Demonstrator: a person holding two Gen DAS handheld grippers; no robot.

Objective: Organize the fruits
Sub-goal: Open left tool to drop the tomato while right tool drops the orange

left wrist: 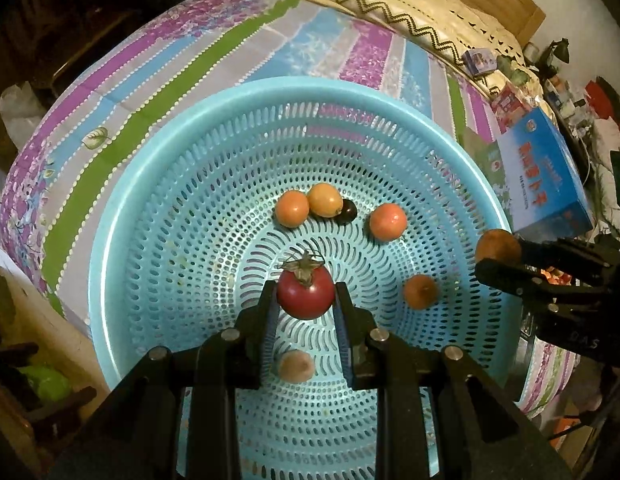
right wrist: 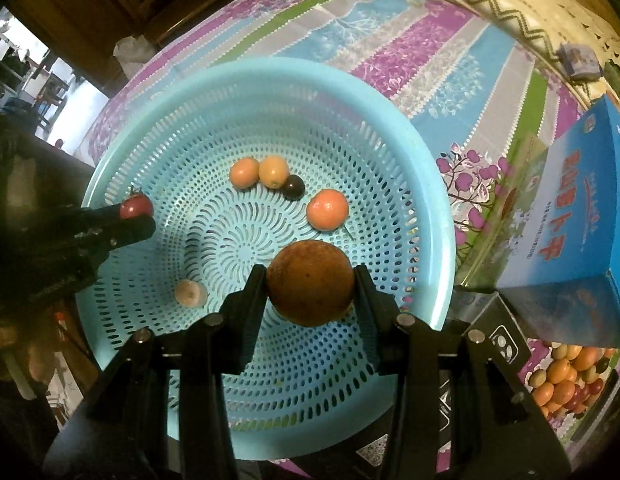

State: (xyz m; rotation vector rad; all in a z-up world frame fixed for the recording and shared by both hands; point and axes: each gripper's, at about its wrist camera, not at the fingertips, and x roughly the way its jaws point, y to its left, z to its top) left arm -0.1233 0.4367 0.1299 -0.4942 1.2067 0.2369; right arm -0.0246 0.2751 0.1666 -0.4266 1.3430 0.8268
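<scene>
Both claws hold fruit over the blue basket (left wrist: 122, 208).

The left claw (left wrist: 306, 300) grips a red tomato (left wrist: 305, 295), stem pointing away from the camera; the right claw (right wrist: 310, 284) clamps a round brown fruit (right wrist: 310, 282). Six small fruits lie in the basket.

Left claw (left wrist: 306, 300): matte black plastic, two straight fingers with blue ribbed pads (left wrist: 271, 320) on the inner faces, angular linkage bars, round silver pivot screws. Right claw (right wrist: 310, 284): same black build, silver screws, pad colour not clear. Faint embossed lettering on its side, unreadable.
</scene>
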